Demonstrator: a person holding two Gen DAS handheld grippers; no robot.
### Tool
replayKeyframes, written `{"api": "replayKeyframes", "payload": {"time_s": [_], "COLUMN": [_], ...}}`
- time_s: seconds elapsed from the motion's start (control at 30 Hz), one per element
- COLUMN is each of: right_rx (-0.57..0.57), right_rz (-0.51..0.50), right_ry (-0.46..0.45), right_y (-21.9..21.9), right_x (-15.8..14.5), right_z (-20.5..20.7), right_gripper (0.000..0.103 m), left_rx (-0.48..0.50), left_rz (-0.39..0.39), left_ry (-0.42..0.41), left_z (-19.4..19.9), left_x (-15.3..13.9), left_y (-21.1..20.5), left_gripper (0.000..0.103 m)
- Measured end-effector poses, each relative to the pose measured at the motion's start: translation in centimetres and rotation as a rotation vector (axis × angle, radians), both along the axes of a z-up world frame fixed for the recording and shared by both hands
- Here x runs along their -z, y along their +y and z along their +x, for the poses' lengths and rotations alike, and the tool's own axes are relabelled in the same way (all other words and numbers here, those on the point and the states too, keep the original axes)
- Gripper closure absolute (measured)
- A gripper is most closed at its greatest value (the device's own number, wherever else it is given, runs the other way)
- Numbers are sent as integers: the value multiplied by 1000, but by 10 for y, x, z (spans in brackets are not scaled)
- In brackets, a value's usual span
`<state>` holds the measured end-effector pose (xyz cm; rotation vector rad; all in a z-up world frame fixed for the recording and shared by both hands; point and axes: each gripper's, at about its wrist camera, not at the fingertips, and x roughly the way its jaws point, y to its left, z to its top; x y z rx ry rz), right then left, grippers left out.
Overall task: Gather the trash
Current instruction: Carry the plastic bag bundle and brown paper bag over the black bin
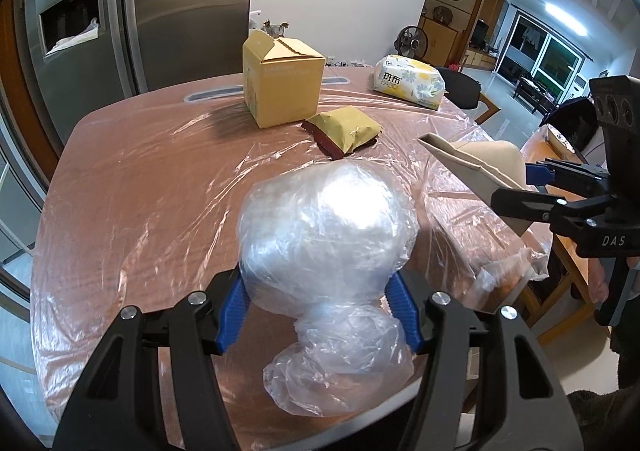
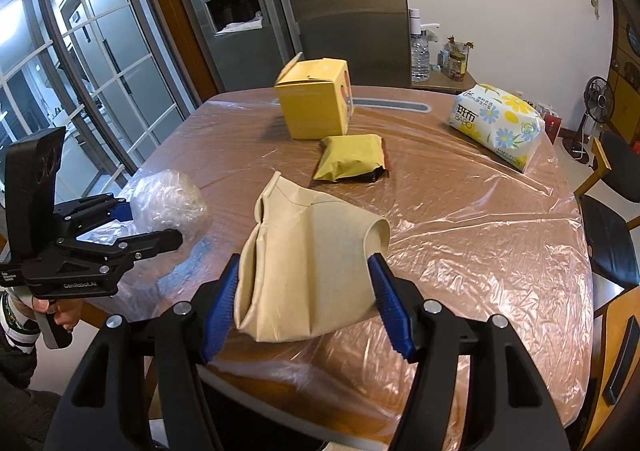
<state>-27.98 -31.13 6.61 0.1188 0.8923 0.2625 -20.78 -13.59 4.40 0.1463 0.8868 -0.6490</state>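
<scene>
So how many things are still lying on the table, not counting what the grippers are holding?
3: the yellow box at the far middle, the yellow-green packet just in front of it, and the tissue pack at the far right.

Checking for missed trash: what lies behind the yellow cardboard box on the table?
Behind the yellow cardboard box, a grey slot is set in the plastic-covered table, then the steel fridge. The box hides the tabletop directly behind it.
</scene>
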Motion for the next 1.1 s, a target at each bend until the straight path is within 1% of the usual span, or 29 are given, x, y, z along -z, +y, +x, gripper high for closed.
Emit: {"api": "replayKeyframes", "payload": {"time_s": [0.3, 0.73, 0.87, 1.1], "right_rx": [-35, 17, 9, -15], "right_rz": [11, 70, 68, 88], "right_ry": [9, 18, 21, 30], "right_y": [14, 18, 20, 26], "right_x": [-2, 6, 7, 11], "right_z": [-24, -56, -64, -80], "right_gripper": [41, 41, 41, 41], "left_rx": [-2, -49, -58, -45], "left_rz": [8, -5, -16, -1], "left_ry": [-9, -5, 7, 13], "left_z": [-26, -59, -71, -93], "left_x": [-3, -3, -2, 3], "left_y": [9, 20, 25, 28], "left_gripper": [42, 42, 42, 42]}}
